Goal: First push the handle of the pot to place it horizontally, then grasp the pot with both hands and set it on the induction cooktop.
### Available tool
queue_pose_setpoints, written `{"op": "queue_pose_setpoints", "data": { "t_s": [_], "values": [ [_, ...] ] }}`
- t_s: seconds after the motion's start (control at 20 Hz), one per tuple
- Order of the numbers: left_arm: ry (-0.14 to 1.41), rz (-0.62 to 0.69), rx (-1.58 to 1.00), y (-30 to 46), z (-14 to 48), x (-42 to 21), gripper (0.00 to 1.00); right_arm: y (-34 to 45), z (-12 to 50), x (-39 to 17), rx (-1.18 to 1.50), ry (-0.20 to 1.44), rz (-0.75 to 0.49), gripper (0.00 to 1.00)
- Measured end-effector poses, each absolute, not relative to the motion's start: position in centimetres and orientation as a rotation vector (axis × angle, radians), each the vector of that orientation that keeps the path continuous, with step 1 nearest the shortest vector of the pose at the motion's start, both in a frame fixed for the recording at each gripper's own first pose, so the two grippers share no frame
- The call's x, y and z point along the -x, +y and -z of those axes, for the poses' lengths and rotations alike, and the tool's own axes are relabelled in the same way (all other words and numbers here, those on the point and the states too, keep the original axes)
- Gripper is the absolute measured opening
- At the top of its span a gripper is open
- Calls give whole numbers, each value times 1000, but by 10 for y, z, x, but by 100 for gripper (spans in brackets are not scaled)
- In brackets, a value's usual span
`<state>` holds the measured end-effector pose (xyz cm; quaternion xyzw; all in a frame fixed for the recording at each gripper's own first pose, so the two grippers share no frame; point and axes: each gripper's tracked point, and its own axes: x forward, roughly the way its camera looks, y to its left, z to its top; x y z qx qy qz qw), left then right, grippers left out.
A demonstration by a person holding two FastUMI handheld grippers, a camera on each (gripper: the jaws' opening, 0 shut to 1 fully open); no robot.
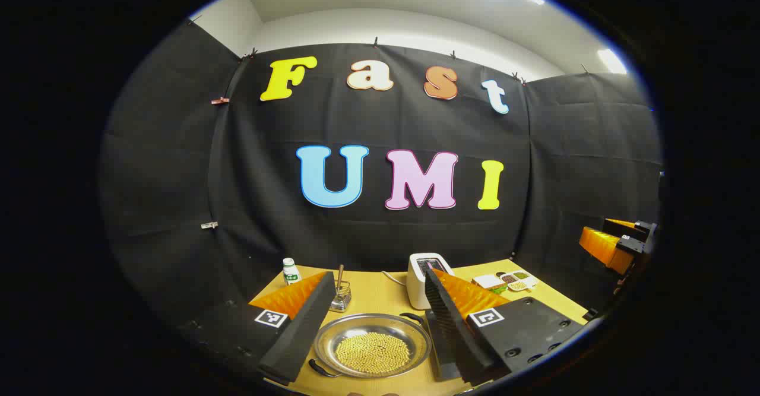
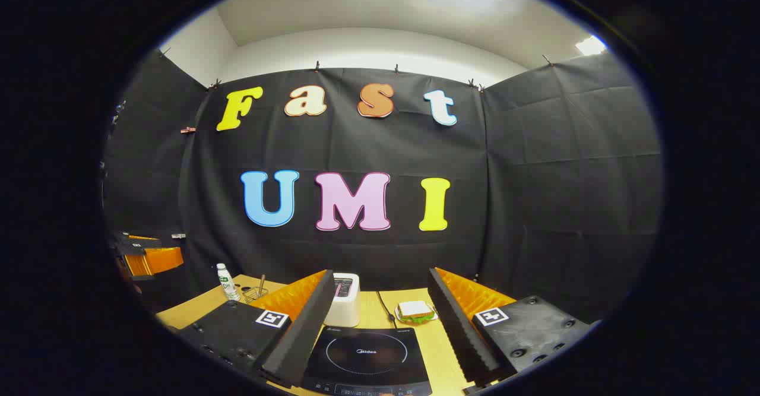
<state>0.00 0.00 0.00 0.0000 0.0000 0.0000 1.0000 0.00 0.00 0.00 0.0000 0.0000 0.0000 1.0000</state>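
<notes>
In the left gripper view the pot point(image 1: 373, 344), holding yellow beans point(image 1: 372, 352), sits on the bench point(image 1: 380, 295) at 6 o'clock between the left tongs point(image 1: 371, 330), spread apart. The right tongs point(image 2: 374, 330), also apart, frame the induction cooktop point(image 2: 366, 363).

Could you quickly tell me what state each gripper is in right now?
Left gripper: open, holding nothing, above the pot.
Right gripper: open, holding nothing, above the induction cooktop.

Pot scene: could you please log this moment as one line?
pot: on table, ungrasped | cooktop: bare | left gripper: open | right gripper: open
</notes>
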Motion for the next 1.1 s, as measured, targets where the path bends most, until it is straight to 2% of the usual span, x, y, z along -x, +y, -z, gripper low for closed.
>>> {"op": "queue_pose_setpoints", "data": {
  "t_s": [1.1],
  "values": [
    [85, 16, 25, 17, 37, -16, 95, 10, 24, -8, -4, 62, -17, 98]
  ]
}}
